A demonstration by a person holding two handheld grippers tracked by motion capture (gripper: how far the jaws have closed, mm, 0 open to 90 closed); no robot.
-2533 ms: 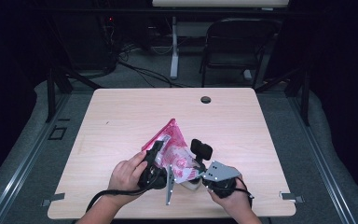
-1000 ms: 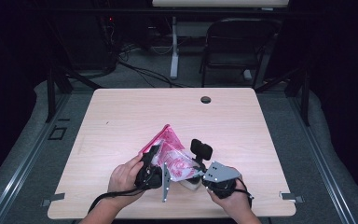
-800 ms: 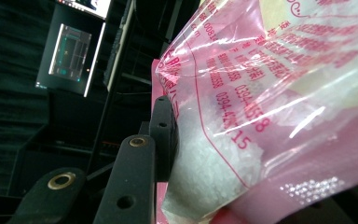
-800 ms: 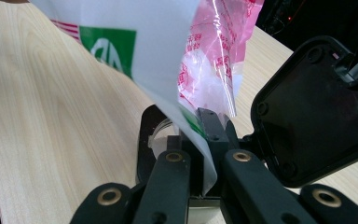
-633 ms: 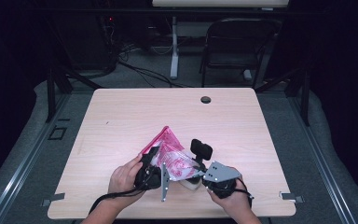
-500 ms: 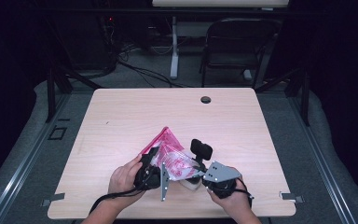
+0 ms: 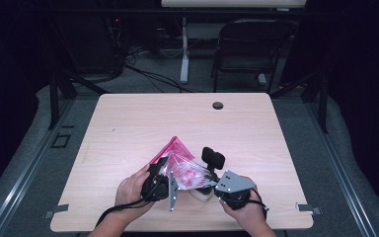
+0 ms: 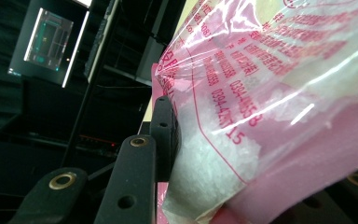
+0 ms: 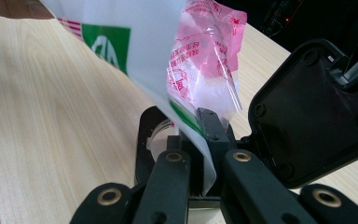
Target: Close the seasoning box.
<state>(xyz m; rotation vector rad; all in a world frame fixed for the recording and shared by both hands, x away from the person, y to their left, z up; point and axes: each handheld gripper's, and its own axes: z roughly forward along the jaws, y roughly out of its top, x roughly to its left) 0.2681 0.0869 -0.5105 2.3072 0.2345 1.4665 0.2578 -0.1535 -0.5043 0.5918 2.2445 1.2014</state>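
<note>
Two hands enter from the near edge of the wooden table [image 7: 128, 123] in the high view and meet just in front of it. The left hand [image 7: 131, 186] lies low, its knuckles toward the table's centre, and carries the left gripper [image 7: 164, 174], whose grey three-cornered plate stands on edge beside the thumb. The right hand [image 7: 244, 213] sits just to the other side and bears the right gripper [image 7: 208, 181], its grey plate lying flat on top and a black block raised above its far end.

Between the two tools is a pink-printed clear plastic bag [image 7: 180, 165], lifted into a peak that tilts away from the person. In the left gripper view, the bag [image 8: 279, 93] fills the right side, red lettering on its film and white granular contents inside. One black jaw of the left gripper [image 8: 200, 154] presses against the bulging side of the bag; the other jaw is covered by the bag, so the jaws stand part-way apart with the bag between them, holding it.

In the right gripper view, the jaws of the right gripper [image 9: 203, 140] are drawn tightly together on a thin white sheet with green printing [image 9: 121, 42], which rises out of them. The bag [image 9: 205, 60] hangs just behind that sheet. A round, pale roll-like object [image 9: 158, 135] lies on the table just beyond the jaws.
</note>
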